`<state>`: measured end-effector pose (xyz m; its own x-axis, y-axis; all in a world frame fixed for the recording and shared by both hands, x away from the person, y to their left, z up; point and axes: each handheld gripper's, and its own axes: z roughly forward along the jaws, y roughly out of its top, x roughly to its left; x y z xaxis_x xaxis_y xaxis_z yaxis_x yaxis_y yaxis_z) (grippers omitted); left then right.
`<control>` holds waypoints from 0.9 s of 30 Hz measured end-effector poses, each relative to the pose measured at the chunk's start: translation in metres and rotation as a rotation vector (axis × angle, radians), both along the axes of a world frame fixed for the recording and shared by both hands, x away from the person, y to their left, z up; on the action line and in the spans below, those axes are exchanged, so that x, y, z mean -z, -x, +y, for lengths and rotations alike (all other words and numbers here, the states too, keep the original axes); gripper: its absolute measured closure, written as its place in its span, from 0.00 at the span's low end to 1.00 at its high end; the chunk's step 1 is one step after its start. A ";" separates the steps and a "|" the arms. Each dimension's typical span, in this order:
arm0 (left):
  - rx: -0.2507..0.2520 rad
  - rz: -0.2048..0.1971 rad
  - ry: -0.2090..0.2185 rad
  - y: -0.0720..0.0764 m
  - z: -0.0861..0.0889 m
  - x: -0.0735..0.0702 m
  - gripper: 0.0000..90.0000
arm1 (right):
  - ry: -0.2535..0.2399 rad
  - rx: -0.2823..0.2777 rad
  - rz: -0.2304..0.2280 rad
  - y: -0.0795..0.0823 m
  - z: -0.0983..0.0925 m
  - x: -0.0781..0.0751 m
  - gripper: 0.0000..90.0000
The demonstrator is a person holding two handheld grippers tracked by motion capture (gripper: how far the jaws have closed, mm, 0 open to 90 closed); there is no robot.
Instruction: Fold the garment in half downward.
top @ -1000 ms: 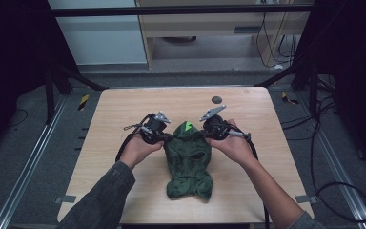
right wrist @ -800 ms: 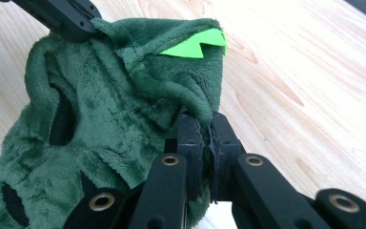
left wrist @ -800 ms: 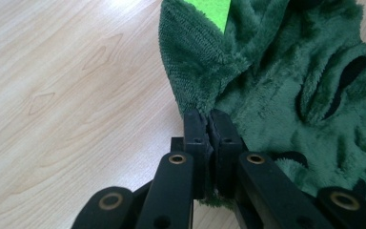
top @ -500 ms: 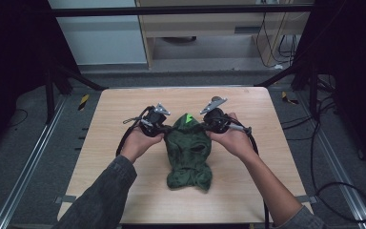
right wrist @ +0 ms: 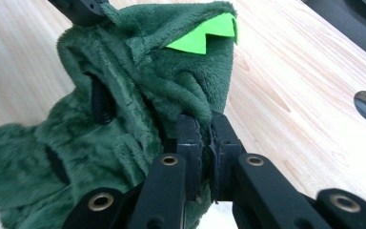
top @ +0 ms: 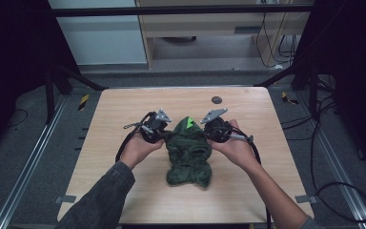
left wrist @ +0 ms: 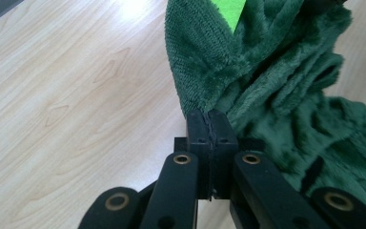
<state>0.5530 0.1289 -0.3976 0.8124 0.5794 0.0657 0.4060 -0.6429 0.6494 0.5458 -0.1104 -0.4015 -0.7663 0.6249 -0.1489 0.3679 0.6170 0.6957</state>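
Green fleece garment (top: pixel 189 152) hangs pinched between left claw (top: pixel 164 137) and right claw (top: pixel 208 135).

The garment (top: pixel 189 155) is dark green cloth with a deep, fuzzy pile, plush and matt, rougher and tufted along its hems. At its twelve o'clock end sits a bright green patch (right wrist: pixel 205 36) of flat, smooth felt-like fabric with a zigzag edge. The counter (top: pixel 124 109) is pale wood with a visible grain and a smooth, faintly glossy finish. The left claw (left wrist: pixel 208 125) and the right claw (right wrist: pixel 202 129) are matt black plastic with brass-coloured metal rivets; grey metal plates (top: pixel 162 115) top them.
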 end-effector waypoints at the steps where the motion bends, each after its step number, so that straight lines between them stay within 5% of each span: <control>1: 0.002 0.000 0.004 0.003 0.000 0.001 1.00 | 0.004 -0.004 -0.006 0.003 0.000 0.001 0.94; 27: 0.061 0.018 0.029 0.039 0.000 0.021 1.00 | -0.008 -0.052 -0.008 0.041 0.001 0.022 0.90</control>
<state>0.5142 0.1291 -0.4183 0.8471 0.5303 0.0351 0.3782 -0.6480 0.6611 0.5045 -0.1098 -0.4237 -0.7965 0.5857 -0.1502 0.3304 0.6296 0.7031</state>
